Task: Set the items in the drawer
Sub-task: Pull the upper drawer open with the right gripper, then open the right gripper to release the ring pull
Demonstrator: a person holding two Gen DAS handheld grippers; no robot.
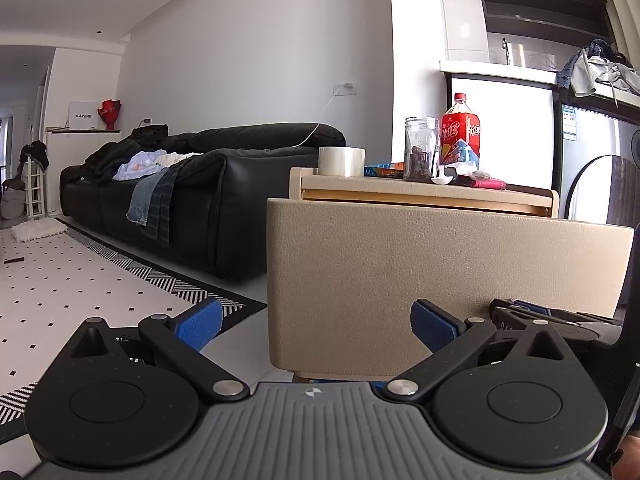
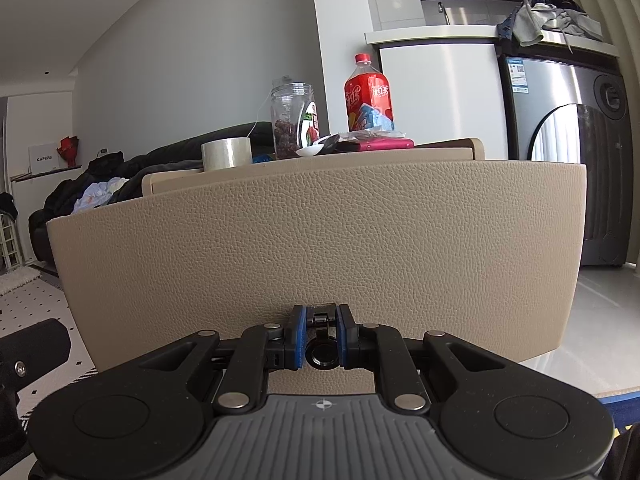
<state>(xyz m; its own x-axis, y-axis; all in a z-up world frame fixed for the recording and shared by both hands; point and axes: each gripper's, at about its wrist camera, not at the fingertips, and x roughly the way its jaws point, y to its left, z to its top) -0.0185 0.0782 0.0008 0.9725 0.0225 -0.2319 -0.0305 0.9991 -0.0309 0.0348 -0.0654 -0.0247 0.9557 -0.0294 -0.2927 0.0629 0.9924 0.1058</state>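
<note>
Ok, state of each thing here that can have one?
Drawer: pulled out.
Drawer pull: clamped by the right gripper.
Right hand-held gripper: shut on the pull.
Left hand-held gripper: open, empty.
Glass jar: upright, lidless, partly filled.
Red bottle: upright, capped.

Beige pebbled leather covers the drawer front point(image 2: 320, 240). On the cabinet above it stand a red-labelled bottle point(image 2: 368, 96) and a pink case point(image 2: 390, 144). Left of it: black sofa point(image 1: 200, 184), white black-dotted rug point(image 1: 80, 280). Blue pads line each tool.

Tape roll point(image 2: 226, 153) left of jar point(image 2: 291, 120) — bottle point(image 2: 369, 92) right, atop cabinet point(image 2: 180, 178).
</note>
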